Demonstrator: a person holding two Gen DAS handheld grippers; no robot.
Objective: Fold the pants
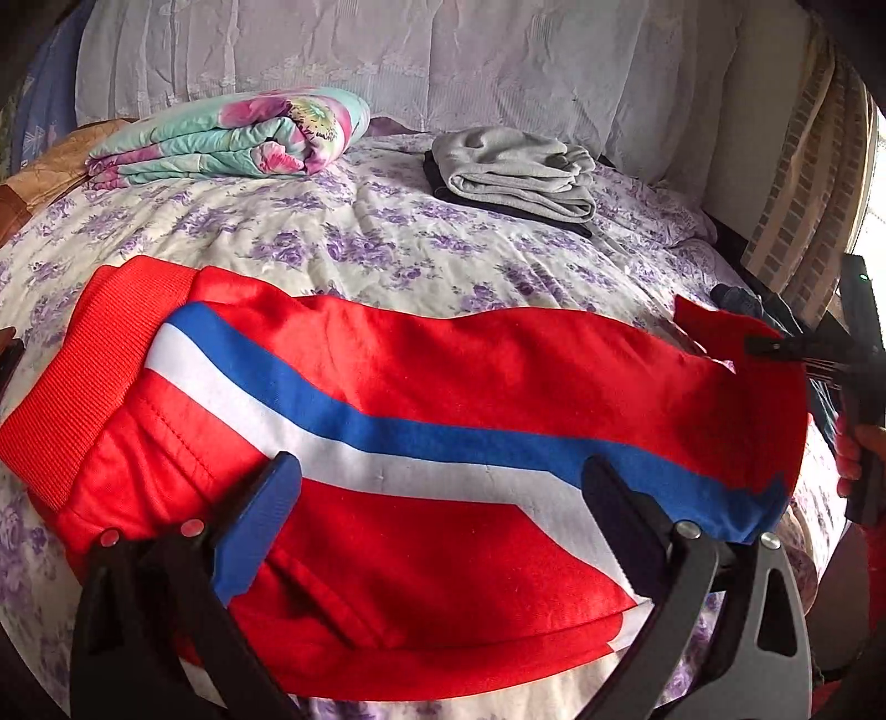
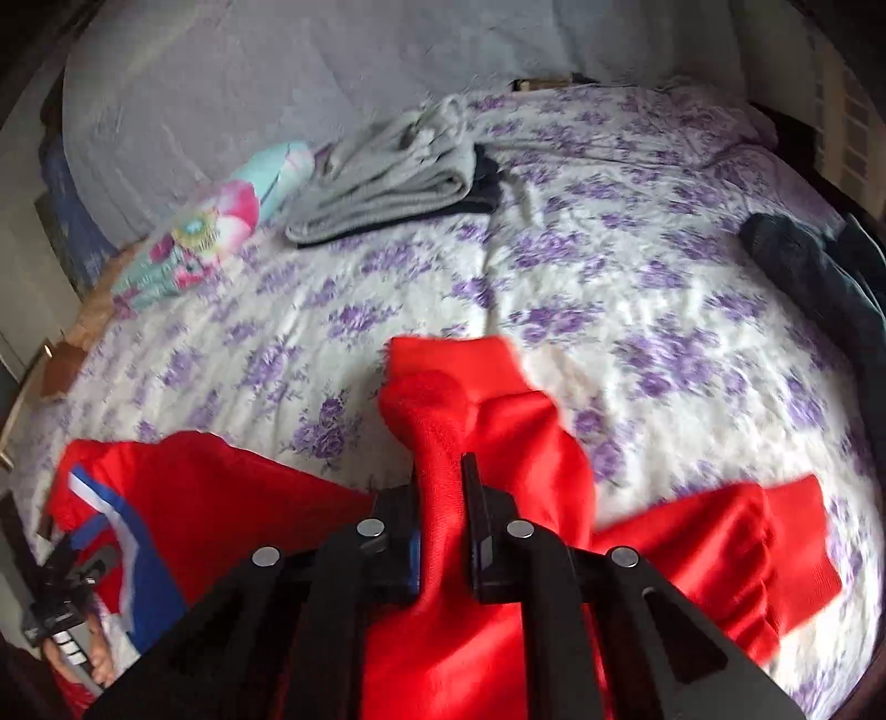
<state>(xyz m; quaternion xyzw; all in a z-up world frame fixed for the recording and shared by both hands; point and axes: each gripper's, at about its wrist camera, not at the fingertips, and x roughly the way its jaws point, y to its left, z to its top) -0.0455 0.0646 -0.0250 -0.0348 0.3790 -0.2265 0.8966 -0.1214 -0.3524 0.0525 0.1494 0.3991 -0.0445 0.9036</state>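
Observation:
Red pants (image 1: 443,354) with a blue and white side stripe lie stretched across the flowered bed sheet (image 1: 343,232), the ribbed waistband (image 1: 83,382) at the left. My left gripper (image 1: 443,493) hovers over the near side of the pants, jaws spread wide with nothing pinched between them. My right gripper (image 2: 443,493) is shut on a bunched red pant leg (image 2: 437,421), and the leg's ribbed cuff sticks out past the fingertips. In the left wrist view the right gripper (image 1: 775,346) holds that leg end lifted at the far right. The other leg's cuff (image 2: 792,554) lies on the sheet.
A folded floral quilt (image 1: 232,138) sits at the back left. A folded pile of grey and dark clothes (image 1: 515,171) is at the back middle. A dark garment (image 2: 803,260) lies near the bed's right edge. A pale curtain (image 1: 387,50) hangs behind the bed.

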